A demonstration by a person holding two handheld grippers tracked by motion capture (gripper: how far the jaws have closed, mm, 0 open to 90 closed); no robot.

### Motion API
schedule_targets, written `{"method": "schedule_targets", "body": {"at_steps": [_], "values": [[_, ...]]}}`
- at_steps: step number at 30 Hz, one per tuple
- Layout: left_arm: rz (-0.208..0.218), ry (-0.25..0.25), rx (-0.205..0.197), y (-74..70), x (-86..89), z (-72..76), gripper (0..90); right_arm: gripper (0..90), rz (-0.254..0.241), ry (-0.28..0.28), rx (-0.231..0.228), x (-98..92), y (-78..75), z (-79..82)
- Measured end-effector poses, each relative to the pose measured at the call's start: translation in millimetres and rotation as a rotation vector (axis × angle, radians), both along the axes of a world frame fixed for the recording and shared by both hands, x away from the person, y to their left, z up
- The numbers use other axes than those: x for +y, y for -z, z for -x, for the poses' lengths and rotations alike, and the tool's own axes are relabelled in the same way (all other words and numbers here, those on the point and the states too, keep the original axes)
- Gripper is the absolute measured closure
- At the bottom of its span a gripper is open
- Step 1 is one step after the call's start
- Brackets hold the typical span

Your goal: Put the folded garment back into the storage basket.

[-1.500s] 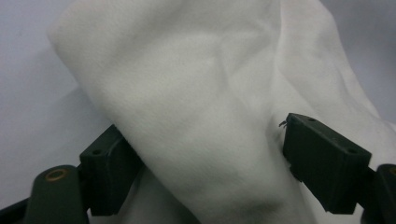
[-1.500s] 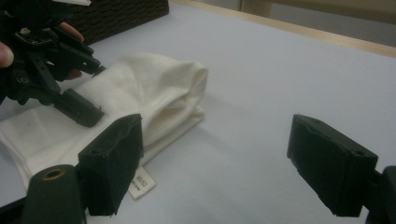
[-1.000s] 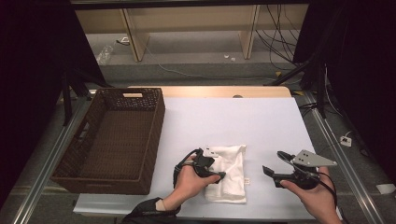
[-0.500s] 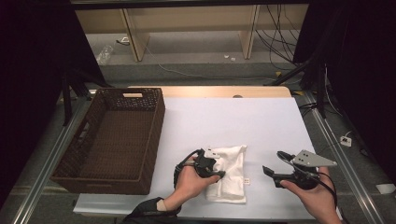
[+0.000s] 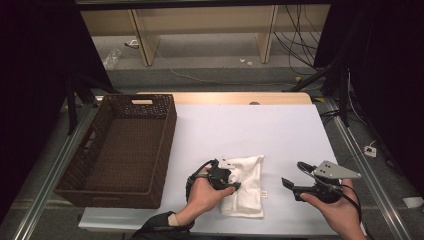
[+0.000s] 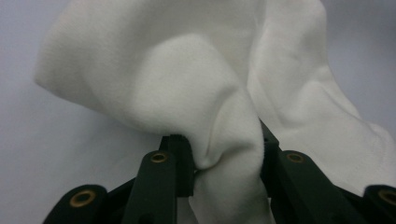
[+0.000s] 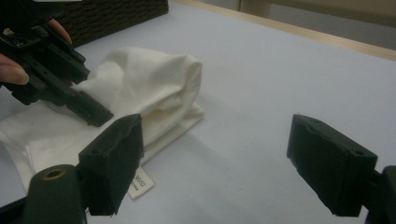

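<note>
1. Your left claw (image 5: 231, 183) is clenched on a fold of the white cloth (image 5: 246, 185); its jaws have just been closing, and the left gripper view shows the fabric (image 6: 196, 93) bunched and pinched between them.
2. The cloth lies on the near middle of the bench (image 5: 250, 125), just right of the wicker basket (image 5: 120, 150) and apart from it. Most of it rests flat on the surface; the gathered part at your left claw looks raised.
3. Your right claw (image 5: 292, 187) is released: in the right gripper view its jaws stand wide with nothing between them. It hovers near the bench to the right of the cloth, not touching it.
4. A small label (image 7: 140, 183) shows at the cloth's near right edge.
5. The basket appears empty as far as the high view shows.
6. Assessment: the grasp is made, and that is all that is done. Judging by the layout, the lift and the carry to the left into the basket remain; whether you mean to fold first cannot be told.
7. Caution: a one-sided pinch may let the loose end drag across the bench.
</note>
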State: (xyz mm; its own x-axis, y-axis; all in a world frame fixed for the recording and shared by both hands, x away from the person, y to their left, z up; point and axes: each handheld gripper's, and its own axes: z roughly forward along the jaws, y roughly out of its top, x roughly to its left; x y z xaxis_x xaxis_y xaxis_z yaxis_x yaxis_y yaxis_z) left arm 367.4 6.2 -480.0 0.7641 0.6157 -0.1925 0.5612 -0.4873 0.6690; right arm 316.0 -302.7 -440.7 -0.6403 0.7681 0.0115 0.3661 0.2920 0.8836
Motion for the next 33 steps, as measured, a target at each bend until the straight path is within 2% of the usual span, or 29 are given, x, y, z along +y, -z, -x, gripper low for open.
{"method": "schedule_targets", "body": {"at_steps": [15,23,29,33], "values": [[0.005,0.006,-0.011,-2.4,1.2,-0.4,72.5,19.4,-0.008,-0.002,-0.009,0.1,0.4,-0.4],[0.01,0.005,-0.014,-8.3,4.6,-1.3,73.4,19.4,-0.009,-0.001,-0.007,-0.8,0.1,-0.4],[0.006,-0.002,-0.023,-13.5,9.2,-2.2,73.8,19.3,-0.011,-0.002,-0.01,-1.0,0.6,-0.8],[-0.014,0.007,-0.041,-16.8,11.1,0.2,73.8,19.5,-0.006,-0.001,-0.006,-0.9,0.6,-0.6]]}}
